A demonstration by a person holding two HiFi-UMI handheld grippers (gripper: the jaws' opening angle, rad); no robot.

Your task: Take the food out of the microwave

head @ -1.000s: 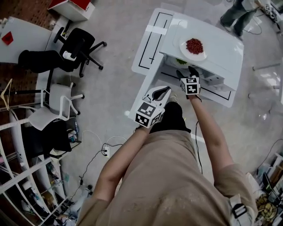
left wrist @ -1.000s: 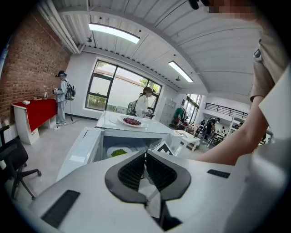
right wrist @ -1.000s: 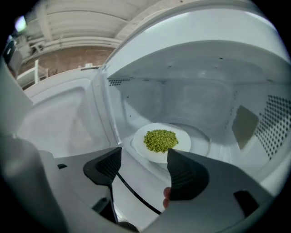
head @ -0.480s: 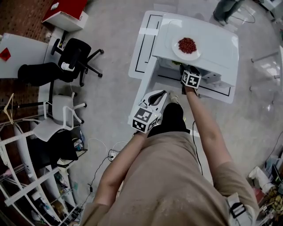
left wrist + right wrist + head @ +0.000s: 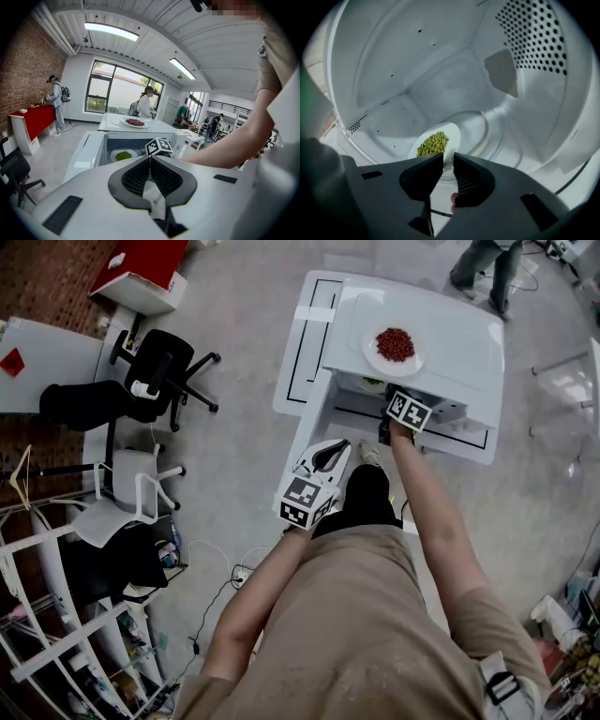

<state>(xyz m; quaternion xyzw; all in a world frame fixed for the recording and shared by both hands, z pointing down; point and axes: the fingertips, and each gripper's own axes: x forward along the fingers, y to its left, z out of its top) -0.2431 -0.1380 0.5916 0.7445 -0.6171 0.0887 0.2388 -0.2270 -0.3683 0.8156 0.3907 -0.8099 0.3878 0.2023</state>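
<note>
Right gripper (image 5: 447, 155), inside the microwave (image 5: 440, 89): jaws just closed on the plate (image 5: 453, 132) rim. Left gripper (image 5: 149, 158), before the microwave: jaws clenched, empty.

A: Where is the lower plate (image 5: 452, 131) being kept?
B: It is being housed in the microwave (image 5: 459, 343), right of the swung-out door (image 5: 83, 154). A second plate (image 5: 397, 369) is being carried on the microwave's top.
</note>
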